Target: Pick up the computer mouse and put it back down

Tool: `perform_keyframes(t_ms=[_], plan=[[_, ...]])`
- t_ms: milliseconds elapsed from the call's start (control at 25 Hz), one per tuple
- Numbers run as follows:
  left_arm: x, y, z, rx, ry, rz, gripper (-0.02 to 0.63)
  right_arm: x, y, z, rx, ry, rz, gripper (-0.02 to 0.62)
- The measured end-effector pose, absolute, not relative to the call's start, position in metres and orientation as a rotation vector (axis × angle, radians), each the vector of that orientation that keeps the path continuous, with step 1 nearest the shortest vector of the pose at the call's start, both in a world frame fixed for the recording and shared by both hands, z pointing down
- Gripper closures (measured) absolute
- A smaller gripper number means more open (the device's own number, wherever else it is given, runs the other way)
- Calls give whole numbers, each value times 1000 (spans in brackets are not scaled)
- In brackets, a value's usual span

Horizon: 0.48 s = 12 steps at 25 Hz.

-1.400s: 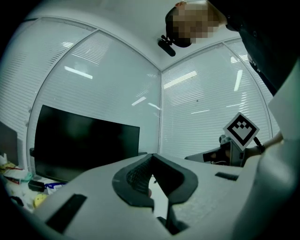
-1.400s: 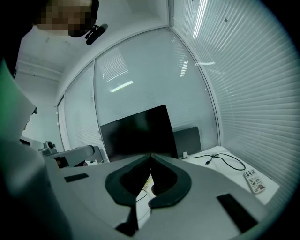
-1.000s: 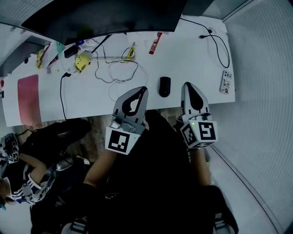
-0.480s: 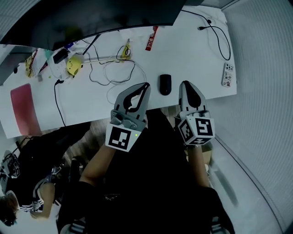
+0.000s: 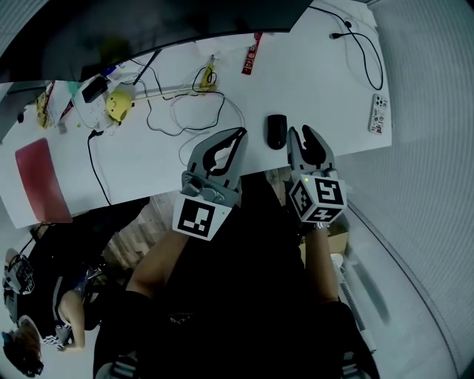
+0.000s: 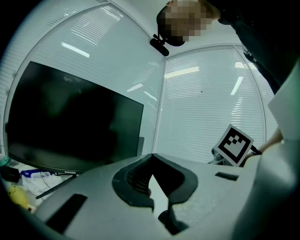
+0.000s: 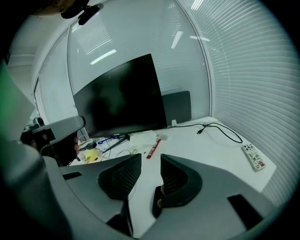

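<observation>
Two grippers hang mid-frame at the worktop (image 5: 318, 81) edge: left gripper (image 5: 241, 133) fingers together; right gripper (image 5: 299, 132) fingers just opening, empty, beside the mouse (image 5: 276, 132).

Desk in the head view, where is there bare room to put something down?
The widest bare patch of the desk lies between the mouse and the white remote. Another sits toward the front edge, between the red mat and the loose wires. It is crowded at the back left, below the monitor, around the yellow object.
</observation>
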State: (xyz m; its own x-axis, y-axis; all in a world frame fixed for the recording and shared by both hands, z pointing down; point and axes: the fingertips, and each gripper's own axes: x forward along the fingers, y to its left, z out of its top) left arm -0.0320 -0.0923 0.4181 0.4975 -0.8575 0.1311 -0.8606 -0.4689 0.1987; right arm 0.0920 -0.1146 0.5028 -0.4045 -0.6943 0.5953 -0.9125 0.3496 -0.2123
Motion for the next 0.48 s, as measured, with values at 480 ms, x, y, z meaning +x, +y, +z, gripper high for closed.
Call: perform_keyframes(t_ms=[480], plan=[[-43,-93,443,2498,-1391,42,600,87,-88,595,1302,-2004,874,354]])
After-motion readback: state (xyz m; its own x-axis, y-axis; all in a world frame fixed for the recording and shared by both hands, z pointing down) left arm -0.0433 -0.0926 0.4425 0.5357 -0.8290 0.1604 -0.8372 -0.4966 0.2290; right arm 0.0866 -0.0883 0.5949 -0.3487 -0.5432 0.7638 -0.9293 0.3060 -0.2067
